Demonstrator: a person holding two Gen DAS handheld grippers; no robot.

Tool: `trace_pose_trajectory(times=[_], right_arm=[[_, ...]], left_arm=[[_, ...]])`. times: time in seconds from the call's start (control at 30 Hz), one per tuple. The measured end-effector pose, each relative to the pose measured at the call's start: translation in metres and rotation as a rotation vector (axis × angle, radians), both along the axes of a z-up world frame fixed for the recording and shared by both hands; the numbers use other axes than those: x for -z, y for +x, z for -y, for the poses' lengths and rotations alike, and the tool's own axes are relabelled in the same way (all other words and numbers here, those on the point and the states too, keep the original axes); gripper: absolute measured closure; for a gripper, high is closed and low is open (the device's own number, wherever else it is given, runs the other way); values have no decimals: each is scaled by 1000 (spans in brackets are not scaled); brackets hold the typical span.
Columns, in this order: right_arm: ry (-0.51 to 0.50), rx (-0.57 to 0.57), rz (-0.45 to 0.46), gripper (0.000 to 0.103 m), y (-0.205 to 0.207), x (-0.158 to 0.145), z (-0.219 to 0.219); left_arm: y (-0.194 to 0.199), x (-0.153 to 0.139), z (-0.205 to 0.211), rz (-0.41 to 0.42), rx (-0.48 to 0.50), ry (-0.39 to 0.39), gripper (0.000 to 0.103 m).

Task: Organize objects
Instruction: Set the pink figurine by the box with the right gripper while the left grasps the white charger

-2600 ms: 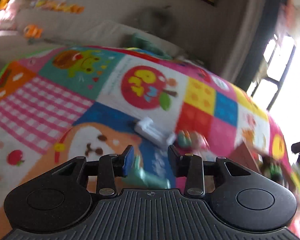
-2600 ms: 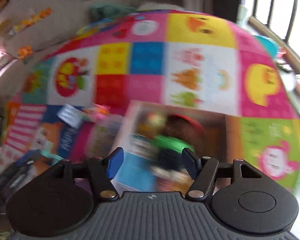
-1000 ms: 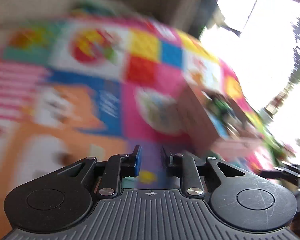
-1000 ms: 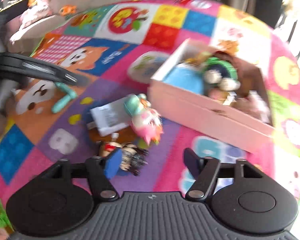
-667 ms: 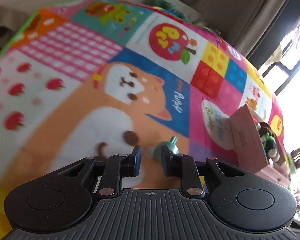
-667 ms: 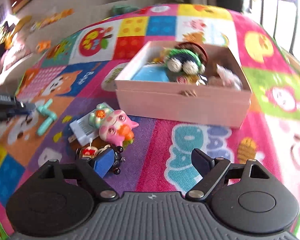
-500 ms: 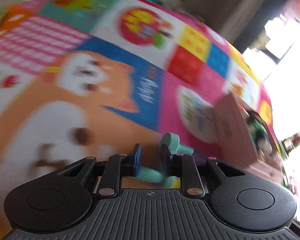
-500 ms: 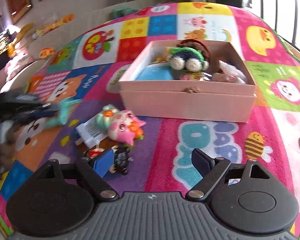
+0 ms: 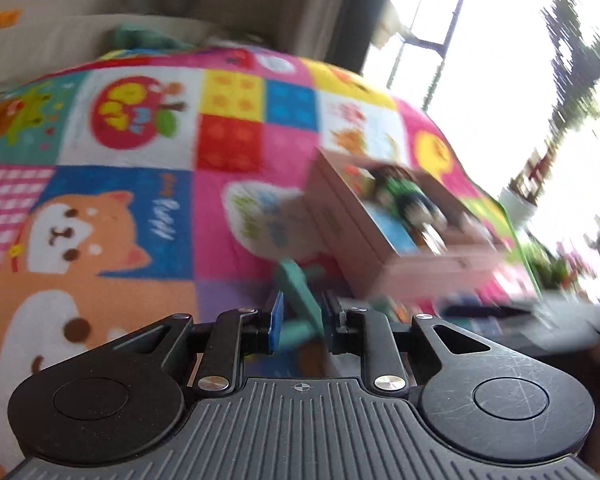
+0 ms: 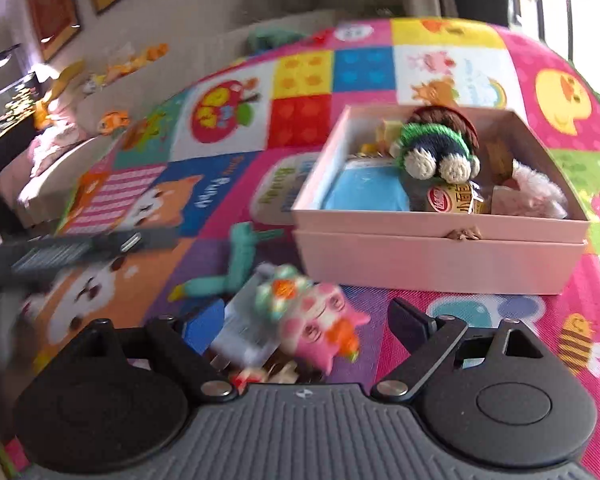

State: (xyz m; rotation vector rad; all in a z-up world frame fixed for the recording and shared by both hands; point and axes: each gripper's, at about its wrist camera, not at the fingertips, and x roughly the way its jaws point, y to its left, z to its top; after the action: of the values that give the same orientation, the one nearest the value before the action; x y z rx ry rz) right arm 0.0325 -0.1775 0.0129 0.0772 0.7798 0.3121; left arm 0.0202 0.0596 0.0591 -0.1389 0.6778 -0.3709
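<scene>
Teal plastic fills the gap between the fingers of the left gripper [image 9: 302, 318]: a teal toy [image 9: 300, 300] with a stem and a crosspiece is clamped there, its upper end reaching toward the near corner of the pink cardboard box [image 9: 354, 232]. In the right wrist view the same teal toy [image 10: 240, 258] shows just left of the box, though blur hides whether it is clear of the patchwork play mat [image 10: 228, 128].

The pink box [image 10: 436, 256] stands open on the mat and holds a crocheted green and navy toy [image 10: 436, 148], a blue item [image 10: 364, 192], a small labelled packet [image 10: 456, 198] and something pale pink and fluffy [image 10: 528, 196].

The right gripper [image 10: 306, 322] hangs low over the mat with its fingers spread wide apart, gripping nothing. Between them lie a pink cat figure [image 10: 324, 328] and a white charger-like block [image 10: 244, 328], touching each other, near the box's front wall.
</scene>
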Motion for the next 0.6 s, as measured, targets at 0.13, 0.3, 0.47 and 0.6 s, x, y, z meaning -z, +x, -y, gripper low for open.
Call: trace_pose_trajectory(times=[0.13, 0.3, 0.47, 0.6], right_arm=[[-77, 27, 22, 27, -4, 2, 13], [-224, 120, 73, 27, -24, 2, 46], [-140, 175, 40, 19, -41, 2, 88], [-107, 245, 15, 19, -47, 15, 103]], left_arm=[[-16, 8, 16, -30, 72, 51, 80], [-7, 26, 33, -88, 85, 37, 80], [12, 29, 51, -129, 44, -58, 80], [23, 31, 75, -112, 14, 13, 80]])
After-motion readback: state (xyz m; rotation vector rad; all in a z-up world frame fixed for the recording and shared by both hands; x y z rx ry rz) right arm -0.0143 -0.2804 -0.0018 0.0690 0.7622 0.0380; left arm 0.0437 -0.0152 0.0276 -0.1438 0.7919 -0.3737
